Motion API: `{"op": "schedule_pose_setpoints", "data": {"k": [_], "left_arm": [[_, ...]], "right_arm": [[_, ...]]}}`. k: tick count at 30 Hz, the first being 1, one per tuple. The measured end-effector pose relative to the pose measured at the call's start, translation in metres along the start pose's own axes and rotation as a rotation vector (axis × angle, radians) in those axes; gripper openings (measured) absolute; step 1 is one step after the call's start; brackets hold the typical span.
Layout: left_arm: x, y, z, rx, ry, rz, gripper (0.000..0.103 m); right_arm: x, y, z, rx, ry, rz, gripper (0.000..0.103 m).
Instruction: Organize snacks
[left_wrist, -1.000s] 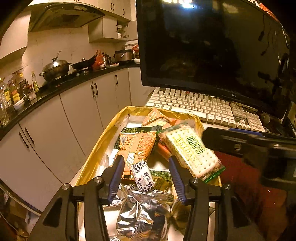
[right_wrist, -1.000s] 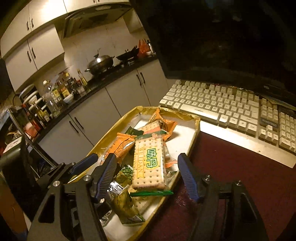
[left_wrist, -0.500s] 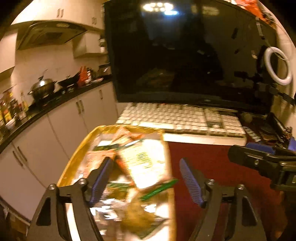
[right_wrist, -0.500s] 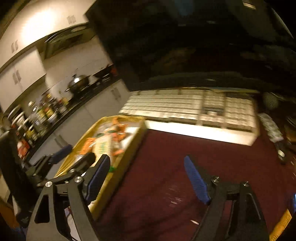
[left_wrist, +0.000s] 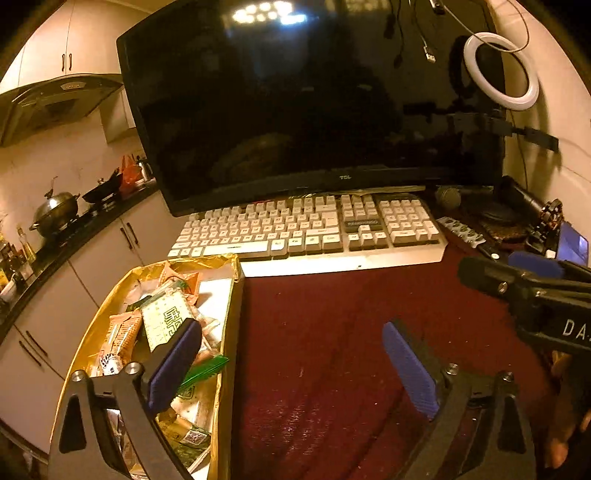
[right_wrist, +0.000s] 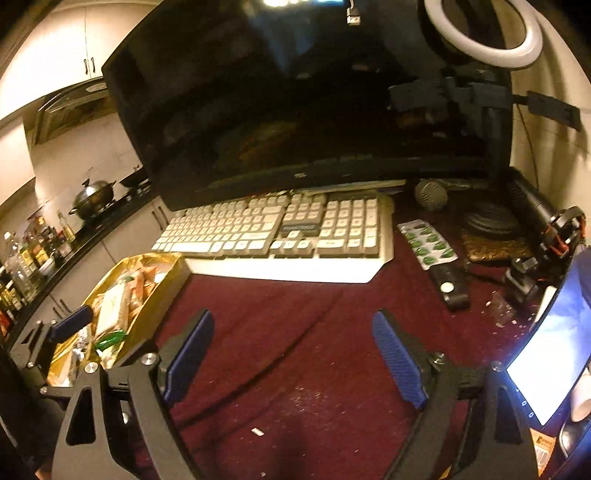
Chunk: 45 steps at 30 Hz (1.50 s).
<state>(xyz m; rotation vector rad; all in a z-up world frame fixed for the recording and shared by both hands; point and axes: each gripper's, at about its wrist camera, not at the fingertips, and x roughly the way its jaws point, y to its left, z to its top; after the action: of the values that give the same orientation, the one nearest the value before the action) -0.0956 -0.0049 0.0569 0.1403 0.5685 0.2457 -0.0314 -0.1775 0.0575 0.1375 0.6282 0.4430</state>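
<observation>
A gold box full of snack packets sits at the lower left of the left wrist view. A cracker pack with green print lies on top, beside an orange packet. My left gripper hovers over the dark red cloth, its left finger above the box's right side. Its jaws are opening, with nothing between them. My right gripper is over the red cloth to the right of the gold box. It too is opening and holds nothing. The cracker pack rests in the box.
A white keyboard and a dark monitor stand behind the cloth. At the right are a pill blister, a black remote, a microphone and a lit screen. Kitchen cabinets lie beyond the box on the left.
Both grippers swung right, away from the box and over the red cloth, and their jaws widened. The cracker pack and small packet once between the jaws stay in the box.
</observation>
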Motion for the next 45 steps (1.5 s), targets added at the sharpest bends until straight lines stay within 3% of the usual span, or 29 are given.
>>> {"op": "schedule_pose_setpoints", "data": {"k": [8,13,18,45], "left_arm": [[0.009,-0.005,0.001,0.058,0.004,0.255,0.102],[0.012,-0.009,0.0,0.045,0.026,0.189,0.102],[0.022,-0.019,0.0,0.092,0.061,0.26,0.102],[0.027,-0.019,-0.001,0.107,0.082,0.262,0.102]], "right_arm": [[0.009,0.004,-0.003,-0.013,0.02,-0.005,0.087],[0.009,0.004,-0.004,-0.015,0.018,-0.015,0.087],[0.009,0.006,-0.005,-0.029,0.026,-0.012,0.087],[0.011,0.008,-0.006,-0.043,0.035,-0.027,0.087]]}}
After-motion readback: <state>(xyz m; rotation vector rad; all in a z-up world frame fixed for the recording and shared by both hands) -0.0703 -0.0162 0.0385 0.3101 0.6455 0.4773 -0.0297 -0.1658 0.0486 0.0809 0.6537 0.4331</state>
